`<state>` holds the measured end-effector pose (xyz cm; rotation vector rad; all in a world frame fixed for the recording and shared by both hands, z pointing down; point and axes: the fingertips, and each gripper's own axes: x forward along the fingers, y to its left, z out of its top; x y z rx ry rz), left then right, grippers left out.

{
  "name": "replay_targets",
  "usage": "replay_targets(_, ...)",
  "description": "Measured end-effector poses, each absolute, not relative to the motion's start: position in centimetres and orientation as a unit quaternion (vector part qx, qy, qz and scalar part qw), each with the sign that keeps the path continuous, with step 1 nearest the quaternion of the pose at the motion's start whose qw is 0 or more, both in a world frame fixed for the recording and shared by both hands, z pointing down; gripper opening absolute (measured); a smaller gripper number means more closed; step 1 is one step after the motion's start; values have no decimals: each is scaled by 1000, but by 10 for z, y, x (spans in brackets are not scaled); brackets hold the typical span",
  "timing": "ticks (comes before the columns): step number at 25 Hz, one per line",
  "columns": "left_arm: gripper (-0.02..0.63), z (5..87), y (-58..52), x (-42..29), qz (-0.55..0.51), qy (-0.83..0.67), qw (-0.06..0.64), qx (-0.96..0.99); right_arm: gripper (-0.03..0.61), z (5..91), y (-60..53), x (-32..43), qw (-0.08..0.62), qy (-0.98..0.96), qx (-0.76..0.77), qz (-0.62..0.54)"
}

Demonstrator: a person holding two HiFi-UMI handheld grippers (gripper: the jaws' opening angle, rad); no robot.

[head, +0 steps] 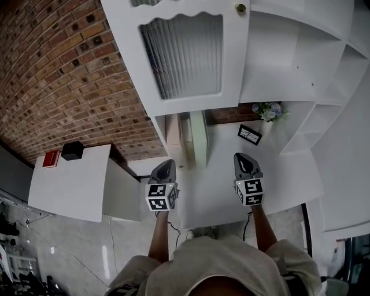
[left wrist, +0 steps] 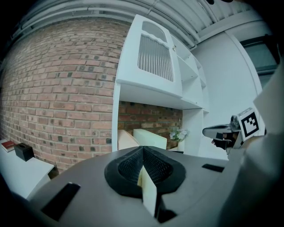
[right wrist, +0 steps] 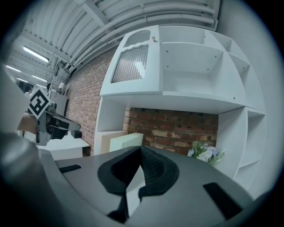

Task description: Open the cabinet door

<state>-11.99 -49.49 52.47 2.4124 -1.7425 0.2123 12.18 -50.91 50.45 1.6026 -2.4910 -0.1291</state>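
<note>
Above and ahead of both tools, the white cabinet door with its ribbed glass panel sits at the upper left of the shelving unit and looks closed. Its small brass knob is on its right edge, next to the open shelves. The door's long axis runs upright, and with the knob on the right the hinges are probably on the left, so a pull should swing it out and leftward. The right hand-held gripper lies almost directly beneath the knob and is clearly the nearer one. The left hand-held gripper sits below the door's left part. Both are held low over the white table, well apart from the door, each with its jaws pressed together on nothing, so the right one would have to rise and spread before it could take the knob. Only the right gripper view shows the knob together with the shelves and the flowers. In the left gripper view the door is seen obliquely from the brick wall side, with no knob in sight. The head view alone places both tools under the door.
</note>
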Motion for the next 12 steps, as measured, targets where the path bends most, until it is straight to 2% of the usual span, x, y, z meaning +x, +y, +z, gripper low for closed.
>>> replay_targets(5,26,524,-496,-125,70,-579,82,808,27,474,-523,115,73,-836,540,-65)
replay_targets(10,26,522,-497,-130,67,-578,81,809,164,431,-538,107,41,-844,529,-80)
replay_targets(12,26,523,-497,-134,68,-578,81,809,195,412,-543,106,28,-844,527,-89)
